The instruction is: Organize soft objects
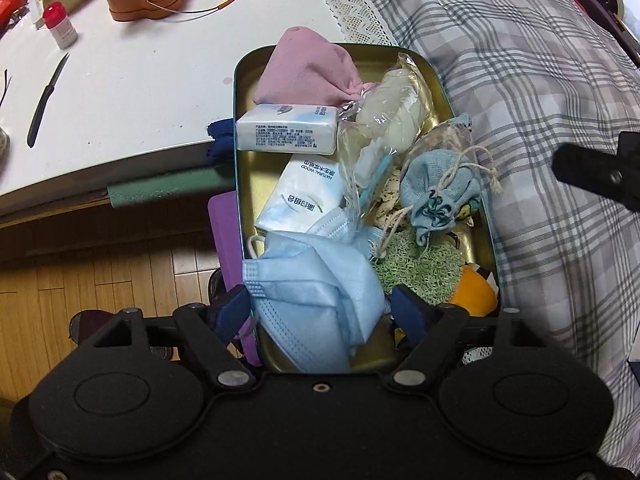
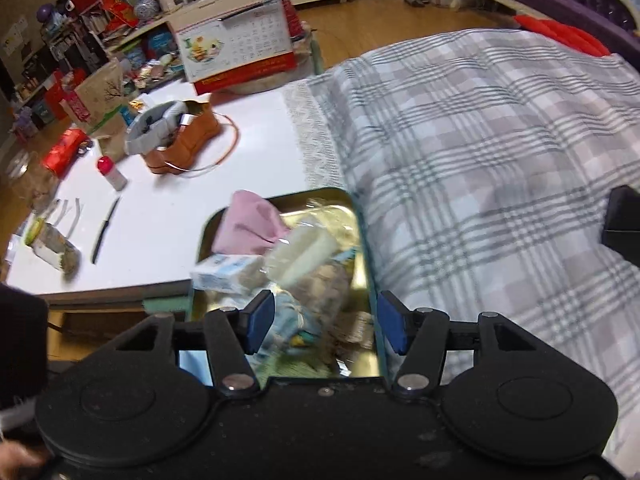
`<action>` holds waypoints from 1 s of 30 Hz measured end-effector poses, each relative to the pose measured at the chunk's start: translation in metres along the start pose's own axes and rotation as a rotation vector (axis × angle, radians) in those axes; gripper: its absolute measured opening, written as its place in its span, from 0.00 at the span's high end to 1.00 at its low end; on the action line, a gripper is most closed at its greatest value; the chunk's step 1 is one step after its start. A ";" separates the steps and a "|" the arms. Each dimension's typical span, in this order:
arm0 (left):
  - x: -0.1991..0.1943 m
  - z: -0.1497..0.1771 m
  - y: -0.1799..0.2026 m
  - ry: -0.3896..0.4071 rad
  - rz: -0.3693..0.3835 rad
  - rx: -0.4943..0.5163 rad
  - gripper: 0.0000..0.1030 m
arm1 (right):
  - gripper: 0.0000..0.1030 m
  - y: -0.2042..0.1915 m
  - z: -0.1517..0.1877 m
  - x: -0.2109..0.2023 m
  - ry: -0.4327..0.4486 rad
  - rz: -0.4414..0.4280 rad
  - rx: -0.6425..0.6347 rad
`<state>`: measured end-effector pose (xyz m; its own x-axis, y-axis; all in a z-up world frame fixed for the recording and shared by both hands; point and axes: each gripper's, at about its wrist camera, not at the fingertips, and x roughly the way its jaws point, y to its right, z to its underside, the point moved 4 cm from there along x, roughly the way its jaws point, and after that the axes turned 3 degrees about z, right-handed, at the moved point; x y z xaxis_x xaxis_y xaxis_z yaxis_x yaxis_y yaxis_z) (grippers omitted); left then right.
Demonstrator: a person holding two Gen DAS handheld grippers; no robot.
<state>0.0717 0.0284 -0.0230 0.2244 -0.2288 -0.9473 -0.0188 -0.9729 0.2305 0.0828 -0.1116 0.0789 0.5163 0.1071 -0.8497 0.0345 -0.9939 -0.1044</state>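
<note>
Left hand-held gripper [image 1: 320, 312] hides blue mask's [image 1: 312, 296] lower edge.

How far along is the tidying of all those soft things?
Mostly done, it seems: the tin already holds a pink cloth, tissue packs, a blue drawstring pouch and more. In hand: nothing gripped; the left hand-held gripper stands open around the blue face mask. Left: I can't see any soft items outside the tin.
</note>
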 end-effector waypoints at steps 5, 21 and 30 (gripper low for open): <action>-0.007 0.005 0.005 0.022 -0.016 -0.001 0.27 | 0.45 0.017 0.016 -0.011 0.001 0.057 -0.018; -0.033 0.045 0.037 0.112 -0.087 0.064 0.25 | 0.45 0.042 0.088 -0.049 0.042 0.076 -0.048; -0.037 0.059 0.052 0.136 -0.125 0.068 0.24 | 0.45 0.048 0.105 -0.049 0.040 0.035 -0.058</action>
<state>0.0053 -0.0152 0.0109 0.3586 -0.1041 -0.9277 -0.0476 -0.9945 0.0932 -0.0311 -0.1618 0.0615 0.5519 0.0727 -0.8307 0.0651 -0.9969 -0.0440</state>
